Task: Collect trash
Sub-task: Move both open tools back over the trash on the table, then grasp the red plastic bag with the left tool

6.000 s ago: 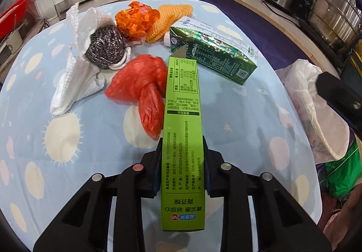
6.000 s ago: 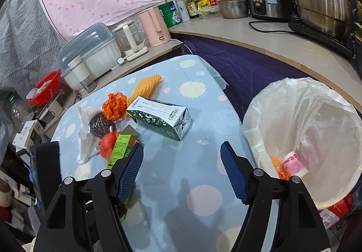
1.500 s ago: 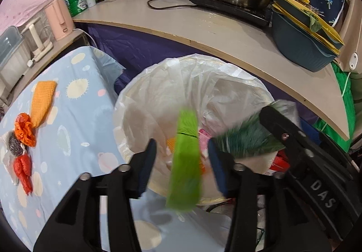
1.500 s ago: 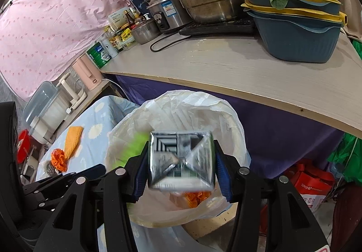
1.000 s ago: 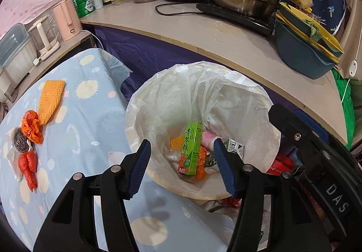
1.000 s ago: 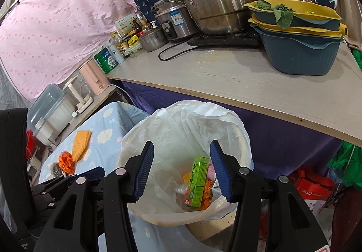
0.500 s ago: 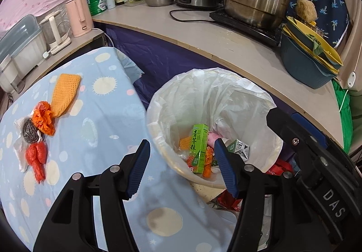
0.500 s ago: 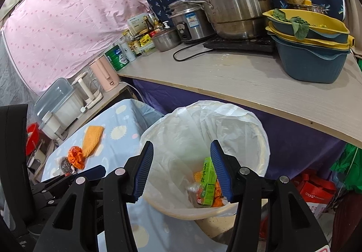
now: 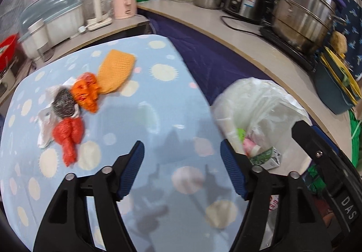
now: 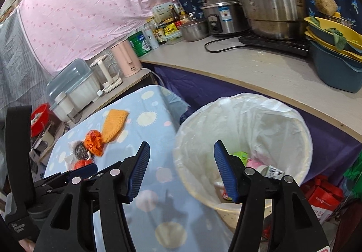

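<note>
Both the left gripper [image 9: 182,169] and right gripper [image 10: 181,168] hang empty, jaws spread. Remaining trash — crumpled red plastic bag [image 9: 67,136], orange wrapper [image 9: 87,91] — sits near the blue dotted tablecloth's [image 9: 158,116] far-left edge; the next grab means reaching there, away from the white-lined bin [image 10: 244,129].

The left gripper [image 9: 182,161] hangs with fingers [image 9: 133,169] spread above the dotted blue counter [image 9: 140,116]; red bag [image 9: 67,136], scouring pad [image 9: 64,104] and orange cloth [image 9: 116,73] lie left, bin [image 9: 260,102] right.
</note>
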Tool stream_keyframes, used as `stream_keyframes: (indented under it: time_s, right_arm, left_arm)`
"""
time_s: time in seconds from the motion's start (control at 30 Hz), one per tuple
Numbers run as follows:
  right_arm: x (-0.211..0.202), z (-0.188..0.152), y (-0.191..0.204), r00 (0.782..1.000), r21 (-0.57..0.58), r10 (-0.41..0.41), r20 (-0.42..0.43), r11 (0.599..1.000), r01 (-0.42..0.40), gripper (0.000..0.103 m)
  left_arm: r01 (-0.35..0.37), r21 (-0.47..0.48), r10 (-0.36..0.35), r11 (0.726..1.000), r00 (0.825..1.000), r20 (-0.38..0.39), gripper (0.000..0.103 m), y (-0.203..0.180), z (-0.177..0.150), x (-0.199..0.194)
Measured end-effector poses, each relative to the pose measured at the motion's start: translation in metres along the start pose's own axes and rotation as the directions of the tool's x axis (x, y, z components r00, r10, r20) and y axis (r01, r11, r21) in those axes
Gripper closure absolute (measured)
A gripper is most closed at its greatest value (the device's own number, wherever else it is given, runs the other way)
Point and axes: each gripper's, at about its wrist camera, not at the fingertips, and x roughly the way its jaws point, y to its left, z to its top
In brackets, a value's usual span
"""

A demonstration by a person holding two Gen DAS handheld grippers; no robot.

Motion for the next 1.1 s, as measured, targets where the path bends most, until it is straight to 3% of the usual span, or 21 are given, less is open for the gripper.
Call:
stream_keyframes:
  time_s: [0.27, 0.6, 0.87, 1.1]
  right_arm:
    - [0.022, -0.012, 0.049, 0.997, -0.065, 0.049, -0.053, 0.997, -0.052, 0.045]
    - [0.051, -0.027, 0.092, 0.990, -0.122, 0.083, -0.118, 0.988, -0.097, 0.044]
    - [0.078, -0.030, 0.113, 0.983, -0.139, 0.093, -0.157, 0.984, -0.115, 0.044]
    - [0.102, -0.030, 0.130, 0.977, -0.156, 0.104, -0.186, 0.979, -0.134, 0.044]
  left_arm:
    - [-0.079, -0.126, 0.078, 0.989, 0.997, -0.015, 0.032, 0.071, -0.010, 0.001]
    - [-0.184, -0.255, 0.166, 0.949, 0.982, -0.090, 0.032, 0.153, -0.029, 0.024]
    - [-0.177, -0.288, 0.154, 0.941, 0.983, -0.102, 0.032, 0.179, -0.029, 0.041]
    - [-0.133, -0.274, 0.098, 0.952, 0.986, -0.138, 0.065, 0.181, -0.028, 0.058]
